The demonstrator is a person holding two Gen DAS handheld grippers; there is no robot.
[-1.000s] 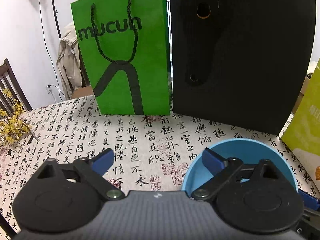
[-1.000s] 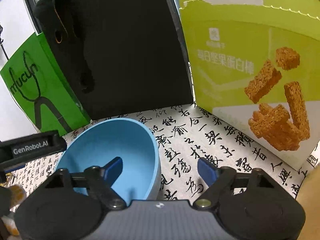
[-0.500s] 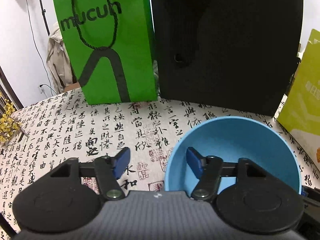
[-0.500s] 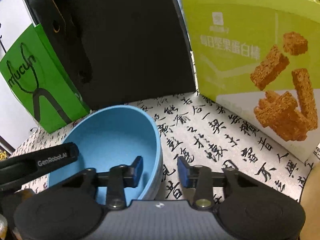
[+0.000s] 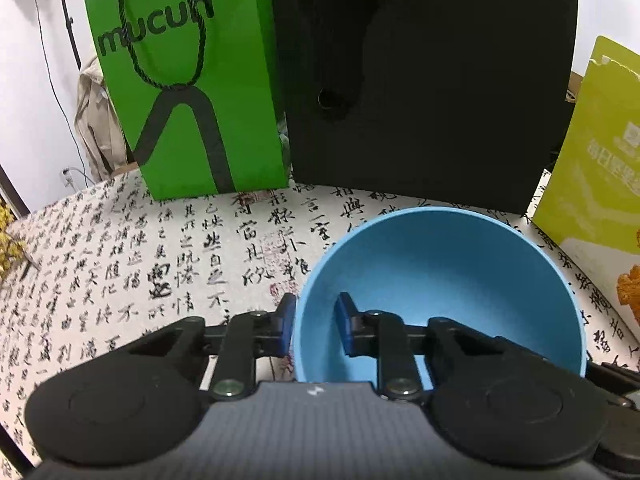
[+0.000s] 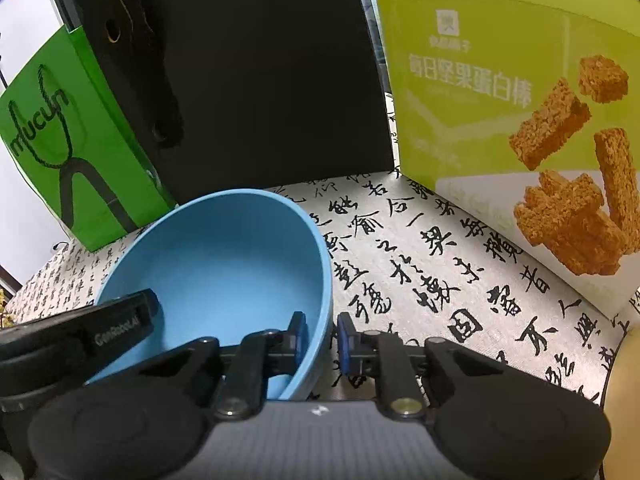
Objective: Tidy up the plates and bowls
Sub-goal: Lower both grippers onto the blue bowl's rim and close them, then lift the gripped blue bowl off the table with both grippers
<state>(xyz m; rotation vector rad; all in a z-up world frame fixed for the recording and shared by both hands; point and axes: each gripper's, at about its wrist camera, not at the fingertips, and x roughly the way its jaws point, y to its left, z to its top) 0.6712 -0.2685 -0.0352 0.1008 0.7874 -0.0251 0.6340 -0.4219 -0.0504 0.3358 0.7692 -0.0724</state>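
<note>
A light blue bowl [image 5: 440, 272] stands on the calligraphy-print tablecloth [image 5: 160, 264]. My left gripper [image 5: 315, 328] straddles the bowl's left rim, one blue pad against the outer wall and one inside; its jaws are closing, and a sliver of gap still shows at the inner pad. In the right wrist view the same bowl [image 6: 224, 264] has its right rim between the blue pads of my right gripper [image 6: 322, 340], which is shut on it. The left gripper's black body [image 6: 80, 332] reaches over the bowl's far side there.
A green paper bag [image 5: 188, 92] and a tall black bag [image 5: 432, 80] stand close behind the bowl. A yellow-green snack box [image 6: 520, 120] stands to the right. Yellow flowers [image 5: 8, 248] lie at the table's left edge. Open cloth lies left of the bowl.
Both grippers' jaws have gone from wide open to narrow around opposite sides of the bowl's rim. The hands have barely shifted, and the bowl sits slightly nearer in both views.
</note>
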